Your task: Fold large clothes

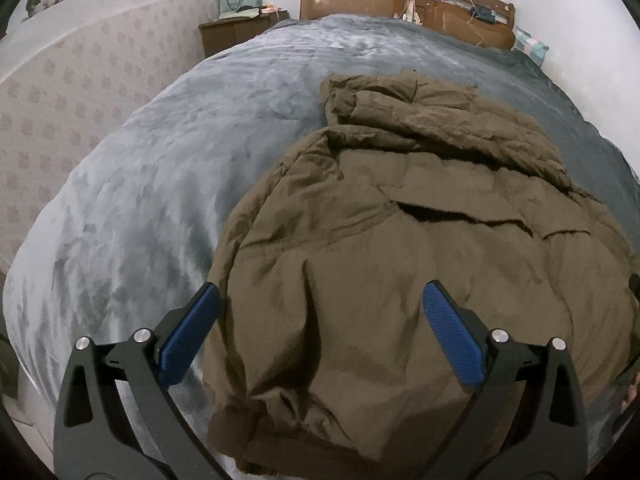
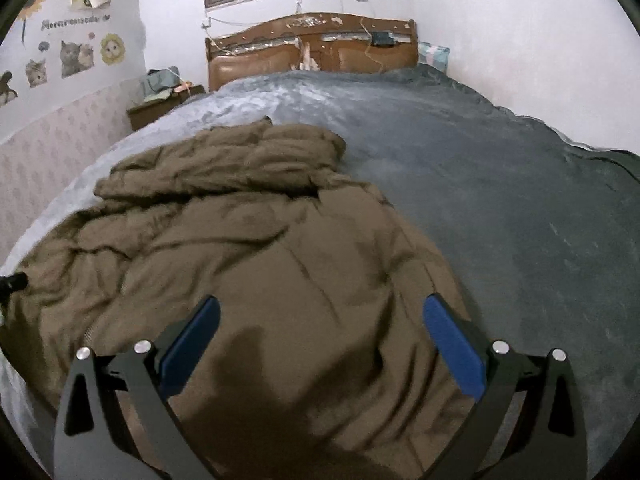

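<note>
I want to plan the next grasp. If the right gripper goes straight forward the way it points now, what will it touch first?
Most likely the brown jacket: the open right gripper points at it, though depth is unclear.

I'm looking down my right gripper [image 2: 320, 312], its blue pads [image 2: 454, 352] spread wide apart above the brown padded jacket [image 2: 248, 256], gripping nothing. The jacket lies rumpled across the near left part of the bed, on the grey plush blanket [image 2: 500, 200], its bunched far end pointing toward the wooden headboard [image 2: 312, 50]. A nightstand [image 2: 160, 108] stands at the bed's far left corner, cat stickers [image 2: 76, 58] on the wall above.
</note>
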A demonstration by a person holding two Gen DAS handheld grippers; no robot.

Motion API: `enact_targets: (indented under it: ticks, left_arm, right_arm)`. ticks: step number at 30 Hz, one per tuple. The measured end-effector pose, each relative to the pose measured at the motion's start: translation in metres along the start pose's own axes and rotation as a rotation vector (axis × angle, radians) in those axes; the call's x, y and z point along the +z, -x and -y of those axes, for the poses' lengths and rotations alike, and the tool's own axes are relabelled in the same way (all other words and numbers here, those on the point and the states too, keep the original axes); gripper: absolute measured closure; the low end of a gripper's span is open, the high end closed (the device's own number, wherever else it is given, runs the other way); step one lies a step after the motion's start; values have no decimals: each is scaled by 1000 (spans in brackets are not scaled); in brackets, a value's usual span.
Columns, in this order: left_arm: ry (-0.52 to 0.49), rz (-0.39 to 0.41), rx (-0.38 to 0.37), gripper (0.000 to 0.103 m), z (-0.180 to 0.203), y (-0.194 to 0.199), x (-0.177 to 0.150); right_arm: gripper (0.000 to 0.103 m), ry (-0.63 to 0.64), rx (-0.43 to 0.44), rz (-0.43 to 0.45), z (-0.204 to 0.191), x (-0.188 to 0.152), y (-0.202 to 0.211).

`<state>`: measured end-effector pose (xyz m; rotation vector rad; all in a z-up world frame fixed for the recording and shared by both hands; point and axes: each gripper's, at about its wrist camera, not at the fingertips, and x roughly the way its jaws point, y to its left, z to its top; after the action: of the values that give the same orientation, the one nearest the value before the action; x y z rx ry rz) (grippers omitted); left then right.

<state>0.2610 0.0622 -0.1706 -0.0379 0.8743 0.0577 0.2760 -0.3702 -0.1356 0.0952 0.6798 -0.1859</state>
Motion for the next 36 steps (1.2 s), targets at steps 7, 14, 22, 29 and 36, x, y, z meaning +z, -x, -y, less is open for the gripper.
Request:
enact_targets:
  ticks: [7,14,22,29,36]
  left_arm:
    - [4,35,-3,3,-14,6,-18]
    - [79,46,-30,3,-43,10,-30]
    - [46,7,-63,3,-54,5,-41]
    - [71,-58,-123,8,-49,-18,-58]
    - [77,-39,-176,21,-47,-20,-63]
  right_arm:
    - [2,-50,-39,65,17,-19,18]
    - [1,-87,-63,96,34,-26,30]
    - [1,-103,-71,90,45,-31,37]
    - [2,-127,-69,51,50,-38,29]
    - [2,-147,-48,37,59,-51,23]
